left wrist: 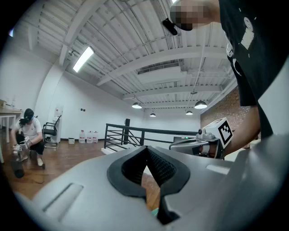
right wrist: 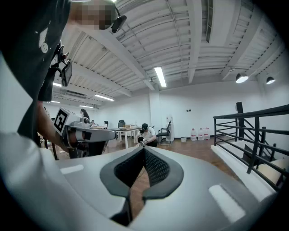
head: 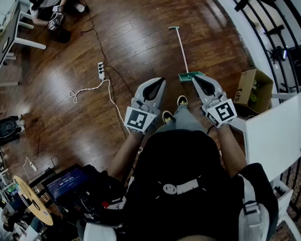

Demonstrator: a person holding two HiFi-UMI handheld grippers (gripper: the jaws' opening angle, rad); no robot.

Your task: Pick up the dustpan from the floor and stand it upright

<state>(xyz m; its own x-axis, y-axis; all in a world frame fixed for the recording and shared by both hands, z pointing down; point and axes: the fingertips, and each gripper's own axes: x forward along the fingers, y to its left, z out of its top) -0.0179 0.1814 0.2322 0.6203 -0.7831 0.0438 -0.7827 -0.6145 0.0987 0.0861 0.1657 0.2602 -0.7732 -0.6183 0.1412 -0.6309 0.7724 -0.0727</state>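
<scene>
The dustpan lies flat on the wooden floor in the head view, its green pan [head: 189, 76] close to the person's feet. Its long pale handle [head: 179, 46] runs away toward the top. My left gripper [head: 155, 83] is held level above the floor, left of the pan, jaws shut and empty. My right gripper [head: 198, 80] hangs just over the pan's right end, also shut with nothing in it. In the left gripper view the pads [left wrist: 156, 164] meet at their tips, and a sliver of green shows below them. The right gripper's pads [right wrist: 151, 164] meet the same way.
A power strip with a white cable [head: 100, 69] lies on the floor to the left. An open cardboard box [head: 255, 90] and a white panel [head: 275, 134] stand at the right by a black railing [head: 276, 28]. A person [head: 51, 6] crouches at the far top left.
</scene>
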